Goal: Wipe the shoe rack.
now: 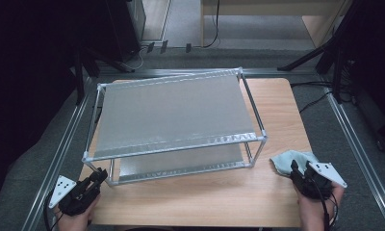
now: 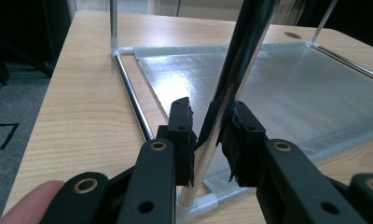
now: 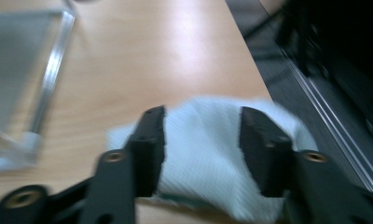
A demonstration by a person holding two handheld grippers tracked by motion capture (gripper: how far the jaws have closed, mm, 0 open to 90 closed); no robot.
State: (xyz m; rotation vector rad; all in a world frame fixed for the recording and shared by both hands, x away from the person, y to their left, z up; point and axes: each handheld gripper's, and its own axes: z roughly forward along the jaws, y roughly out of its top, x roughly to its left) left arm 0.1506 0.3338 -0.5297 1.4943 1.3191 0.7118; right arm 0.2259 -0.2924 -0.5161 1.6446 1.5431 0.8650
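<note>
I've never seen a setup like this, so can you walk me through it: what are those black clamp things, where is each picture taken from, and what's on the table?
A person sits at a wooden table and holds a hand-operated gripper in each hand; no robot arm is involved. The high view looks down from above the person. The other two pictures come from cameras riding on the grippers, looking along their black fingers.

On the table stands a two-level metal rack with silvery shelves, and a pale blue cloth lies near its right front corner.

The left gripper has its fingers closed on the rack's front left upright post. The right gripper has its fingers on either side of the cloth, not clearly pinching it; that picture is blurred.
</note>
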